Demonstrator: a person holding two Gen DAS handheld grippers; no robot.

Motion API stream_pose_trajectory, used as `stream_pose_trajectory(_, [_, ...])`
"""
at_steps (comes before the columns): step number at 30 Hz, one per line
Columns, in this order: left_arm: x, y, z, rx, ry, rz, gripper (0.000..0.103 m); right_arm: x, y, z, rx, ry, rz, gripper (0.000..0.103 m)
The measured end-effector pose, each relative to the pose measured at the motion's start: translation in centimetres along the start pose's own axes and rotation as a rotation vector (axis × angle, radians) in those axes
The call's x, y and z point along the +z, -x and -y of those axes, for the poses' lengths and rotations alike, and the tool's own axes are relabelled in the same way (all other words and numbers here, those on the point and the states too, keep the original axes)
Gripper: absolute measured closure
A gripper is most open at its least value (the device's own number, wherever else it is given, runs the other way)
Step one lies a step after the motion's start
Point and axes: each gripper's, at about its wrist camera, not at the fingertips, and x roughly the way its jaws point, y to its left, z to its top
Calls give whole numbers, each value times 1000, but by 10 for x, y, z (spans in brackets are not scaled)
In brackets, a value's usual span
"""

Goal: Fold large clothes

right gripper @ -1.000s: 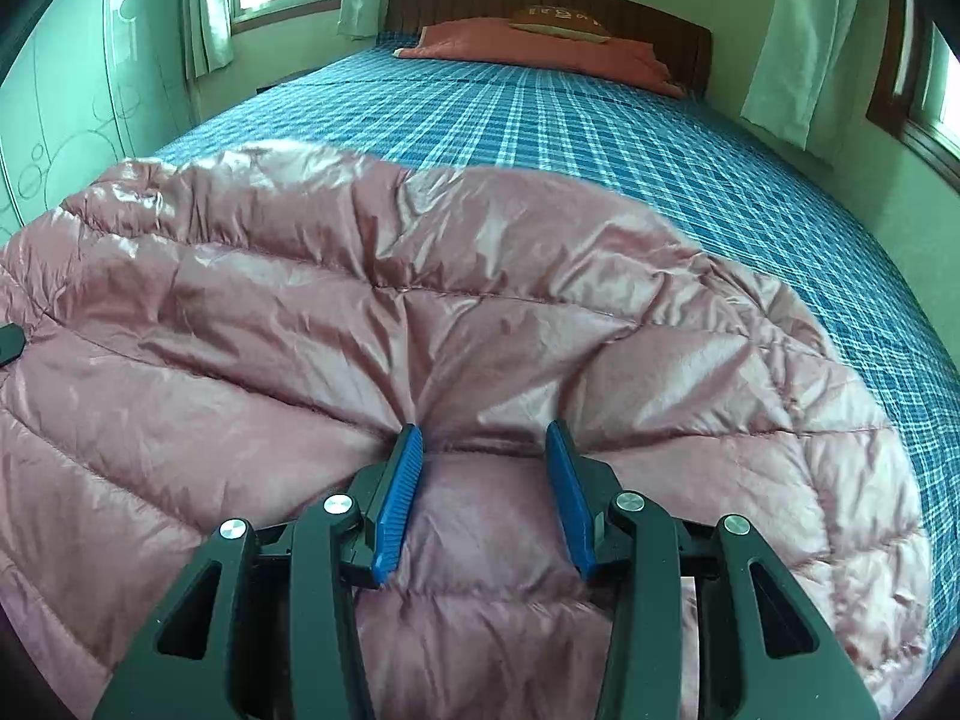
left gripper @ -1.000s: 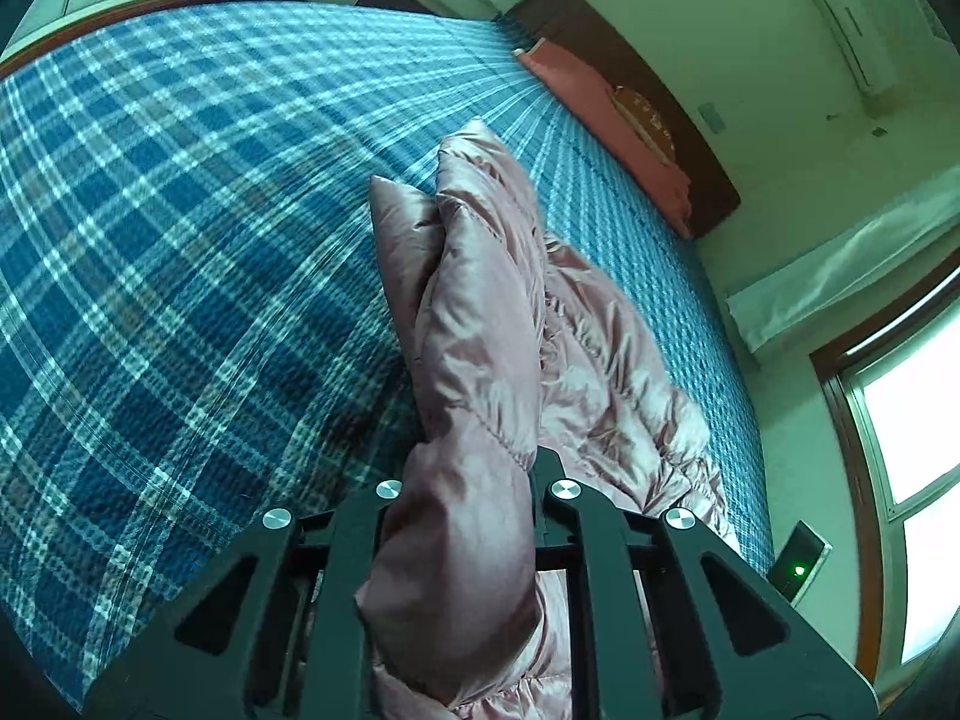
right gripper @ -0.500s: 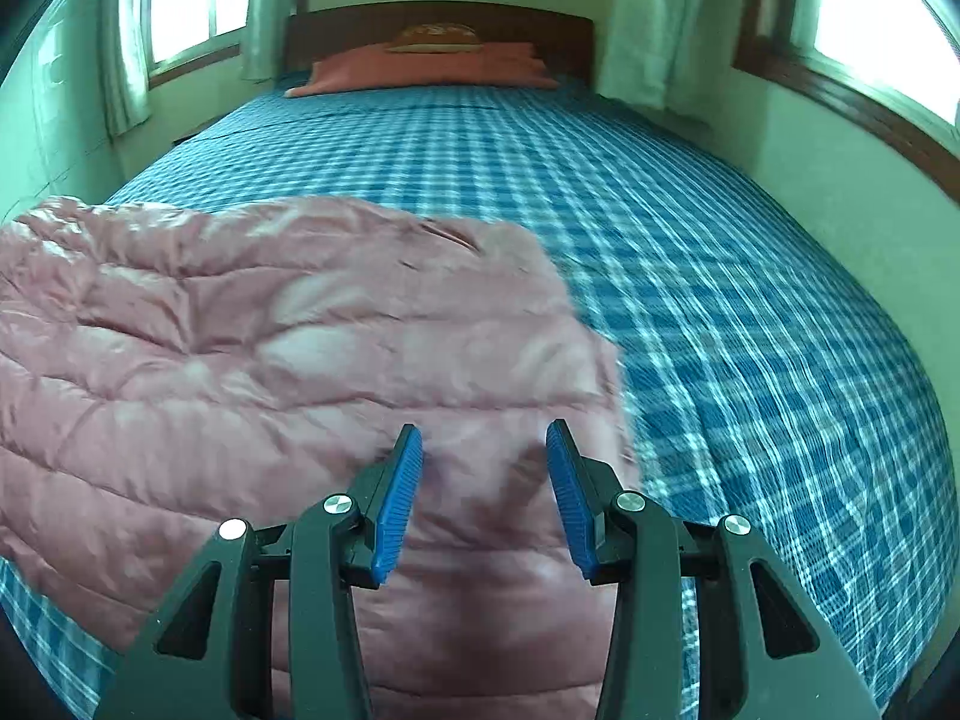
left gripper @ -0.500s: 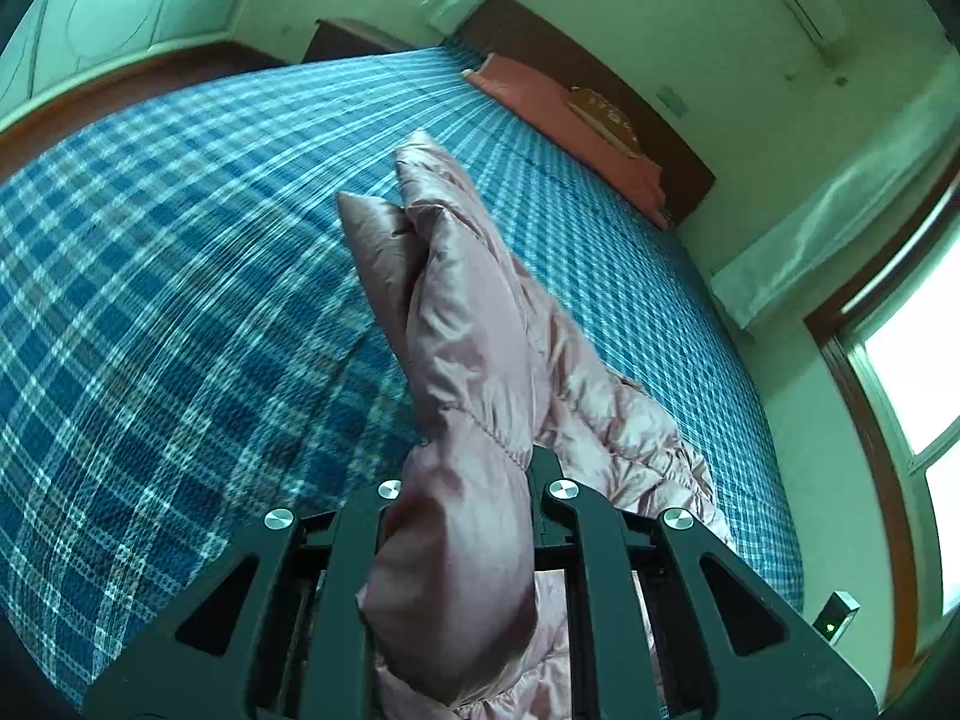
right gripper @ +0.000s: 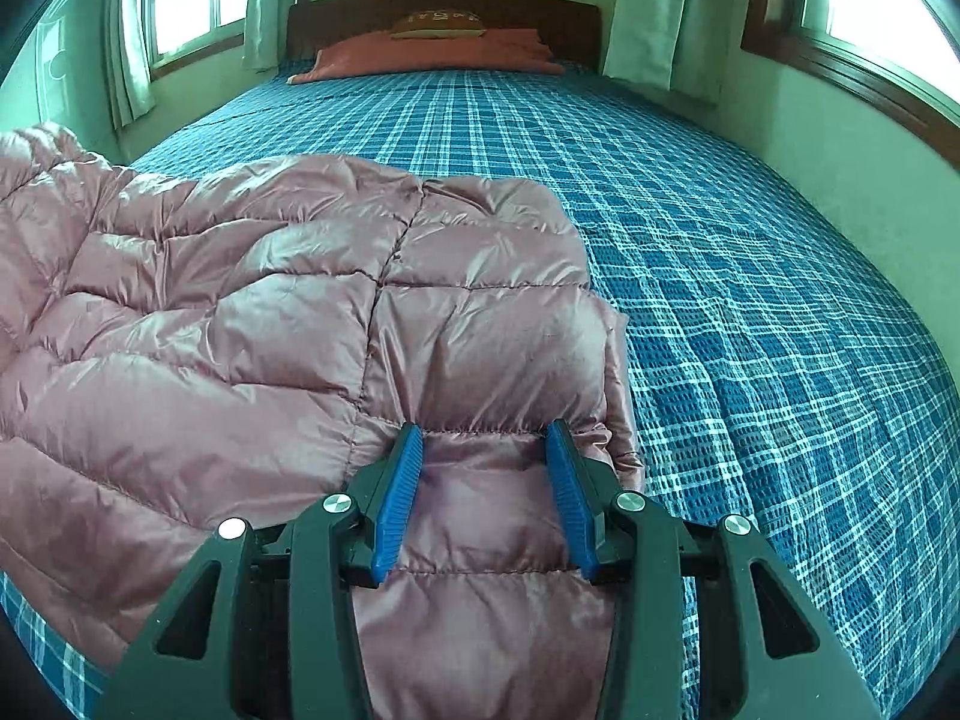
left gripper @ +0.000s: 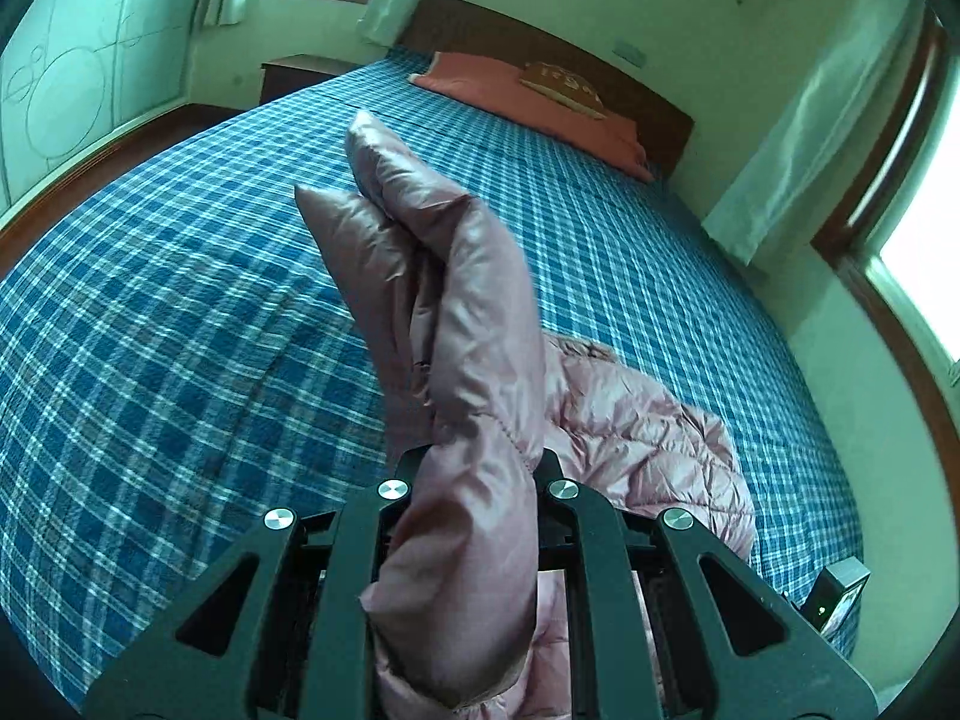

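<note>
A pink quilted puffer jacket (right gripper: 270,312) lies on the blue plaid bed (right gripper: 750,300). My right gripper (right gripper: 485,438) sits low at the jacket's right edge. Its blue pads (right gripper: 399,498) stand partly apart, closed on a thick puffy fold along a quilting seam. In the left wrist view a long fold of the jacket (left gripper: 468,276) stands up from my left gripper (left gripper: 480,462), which is shut on it and held above the bed (left gripper: 150,330). The rest of the jacket (left gripper: 648,438) lies bunched below, to the right.
Orange pillows (right gripper: 432,54) lie against the dark wooden headboard (right gripper: 444,9) at the far end. A pale wall (right gripper: 840,168) runs close along the bed's right side. A dark nightstand (left gripper: 294,75) stands by the far left corner. A small black device with a green light (left gripper: 834,594) shows at lower right.
My left gripper has risen and rolled with the fold still in it. My right gripper has swept right with the jacket, whose right edge now lies beside it.
</note>
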Motion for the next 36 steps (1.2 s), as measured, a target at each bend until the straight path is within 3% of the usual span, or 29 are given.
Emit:
stream_pose_trajectory(15, [-49,-70,106,69,-312,-106,90,-7,1,8,44,-51,5,59])
stream_pose_trajectory(20, [-70,-95,117,107,-381,-136,90,-8,0,10,51,-57,7,59])
stream_pose_trajectory(28, [-83,-104,138,130,-476,-126,90,-10,0,8,50,-62,4,59])
stream_pose_trajectory(36, [-99,-112,143,142,-508,-108,90,-10,0,7,46,-59,4,59])
